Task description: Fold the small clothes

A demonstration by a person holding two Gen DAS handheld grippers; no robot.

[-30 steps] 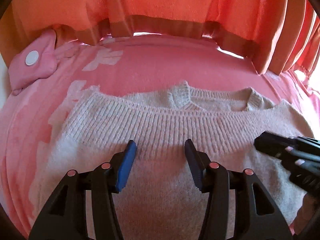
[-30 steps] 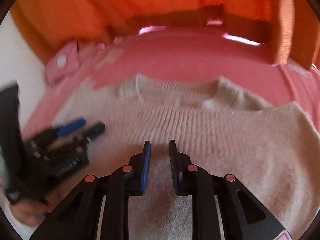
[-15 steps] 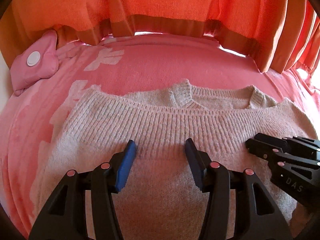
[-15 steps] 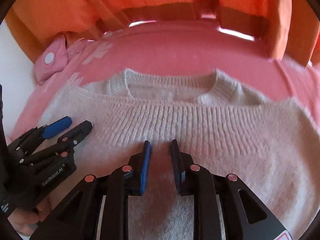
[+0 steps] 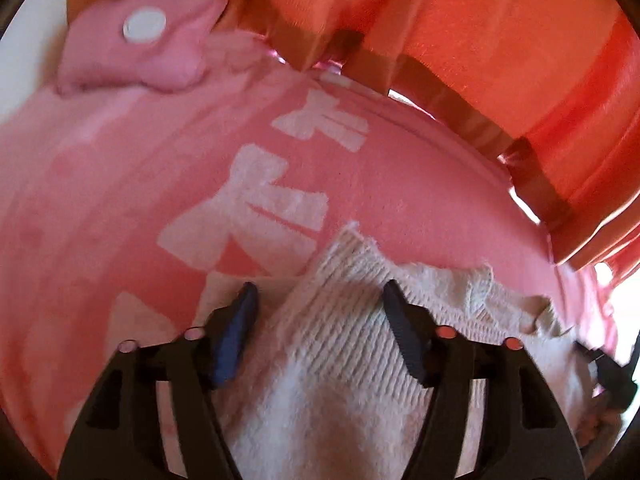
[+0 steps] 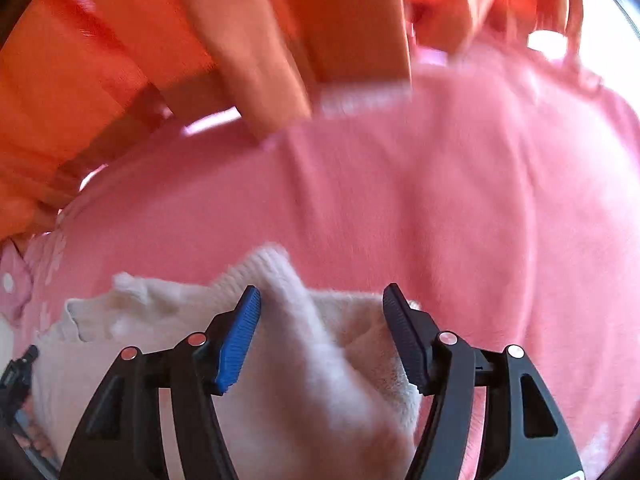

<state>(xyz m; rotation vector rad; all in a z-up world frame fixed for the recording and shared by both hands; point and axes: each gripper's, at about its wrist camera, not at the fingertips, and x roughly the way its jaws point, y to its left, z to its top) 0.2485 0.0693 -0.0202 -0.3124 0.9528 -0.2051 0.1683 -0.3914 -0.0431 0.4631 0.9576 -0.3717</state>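
A cream knitted sweater (image 5: 344, 360) lies folded on a pink blanket (image 5: 120, 200). My left gripper (image 5: 318, 304) is open, its jaws standing on either side of the sweater's left ribbed corner. In the right wrist view the same sweater (image 6: 312, 360) shows with its right corner bunched up. My right gripper (image 6: 320, 308) is open, its jaws on either side of that raised corner. The right gripper shows at the right edge of the left wrist view (image 5: 612, 372). The left gripper shows at the left edge of the right wrist view (image 6: 18, 376).
Orange curtains (image 5: 480, 40) hang behind the bed, also in the right wrist view (image 6: 200, 40). A pink pillow with a white round patch (image 5: 144, 32) lies at the far left. The blanket carries white patterns (image 5: 256, 216).
Both grippers moved apart from the sweater's middle to its outer corners, left to the left, right to the right. The right gripper opened from nearly shut to wide. Both views are blurred.
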